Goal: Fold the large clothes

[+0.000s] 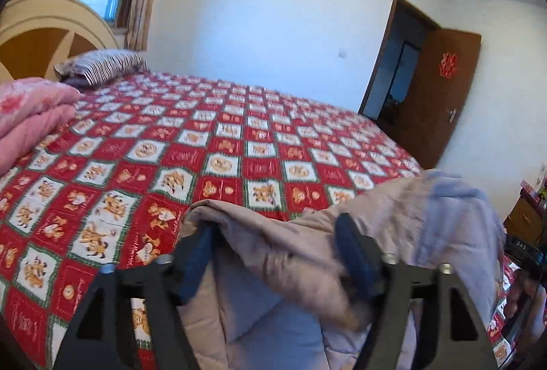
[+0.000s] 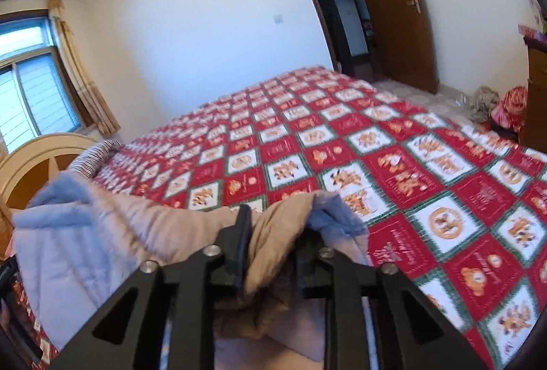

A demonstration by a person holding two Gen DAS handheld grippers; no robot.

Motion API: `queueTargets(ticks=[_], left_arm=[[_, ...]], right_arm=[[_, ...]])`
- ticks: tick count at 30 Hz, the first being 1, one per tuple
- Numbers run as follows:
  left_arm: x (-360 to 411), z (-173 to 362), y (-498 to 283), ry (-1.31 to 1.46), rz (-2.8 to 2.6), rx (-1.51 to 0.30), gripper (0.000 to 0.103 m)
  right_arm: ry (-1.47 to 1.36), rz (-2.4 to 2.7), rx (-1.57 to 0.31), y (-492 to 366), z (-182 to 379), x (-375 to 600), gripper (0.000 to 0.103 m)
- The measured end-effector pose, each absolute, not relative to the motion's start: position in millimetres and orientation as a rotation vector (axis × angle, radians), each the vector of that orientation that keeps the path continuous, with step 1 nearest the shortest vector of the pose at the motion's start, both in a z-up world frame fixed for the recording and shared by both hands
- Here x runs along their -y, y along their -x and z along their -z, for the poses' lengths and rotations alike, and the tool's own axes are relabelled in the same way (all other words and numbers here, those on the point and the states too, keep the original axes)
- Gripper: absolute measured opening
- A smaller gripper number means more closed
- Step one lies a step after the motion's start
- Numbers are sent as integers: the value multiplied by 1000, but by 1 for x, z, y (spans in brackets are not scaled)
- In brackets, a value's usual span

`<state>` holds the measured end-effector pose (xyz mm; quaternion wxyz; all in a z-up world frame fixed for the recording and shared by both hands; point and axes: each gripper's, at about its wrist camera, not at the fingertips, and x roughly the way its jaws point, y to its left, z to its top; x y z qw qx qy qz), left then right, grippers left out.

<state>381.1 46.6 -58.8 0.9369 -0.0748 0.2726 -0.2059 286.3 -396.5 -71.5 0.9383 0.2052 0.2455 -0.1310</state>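
Note:
A large beige padded coat [image 1: 294,253] with pale blue fleece lining [image 1: 454,209] hangs over the near edge of a bed with a red checked cartoon bedspread [image 1: 218,144]. My left gripper [image 1: 277,250] has fabric bunched between its fingers, which stand fairly wide apart. My right gripper [image 2: 273,233] is shut on a fold of the coat [image 2: 273,233] near a blue fleece edge [image 2: 335,219]. Both hold the coat lifted above the bedspread [image 2: 427,164].
A folded pink quilt [image 1: 30,117] and a striped pillow [image 1: 102,65] lie by the headboard [image 1: 41,38]. An open brown door [image 2: 386,4] stands at the far side. A wooden cabinet [image 2: 536,89] and bags on the floor [image 2: 506,106] are at the right.

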Motion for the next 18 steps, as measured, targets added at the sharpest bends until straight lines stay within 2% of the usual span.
queueTargets(ticks=[2, 3, 6, 7, 8, 12, 16, 18], left_arm=[[-47, 64, -388, 150, 415, -554, 85], [-46, 66, -391, 141, 395, -548, 102], [-46, 69, -393, 76, 279, -497, 102], [-44, 72, -395, 70, 262, -498, 102], [-41, 75, -395, 56, 245, -504, 102], [-24, 86, -383, -16, 231, -461, 102], [12, 98, -374, -183, 227, -395, 102], [21, 107, -384, -213, 198, -427, 102]], right_arm=[[-435, 266, -522, -298, 79, 400, 47], [-441, 271, -531, -302, 82, 402, 50], [-417, 292, -539, -311, 89, 400, 64], [-404, 305, -535, -313, 90, 397, 73], [-391, 323, -527, -314, 91, 395, 78], [-300, 363, -504, -312, 88, 370, 79], [-184, 326, -430, -291, 82, 323, 97], [-103, 260, -413, -284, 85, 290, 100]])
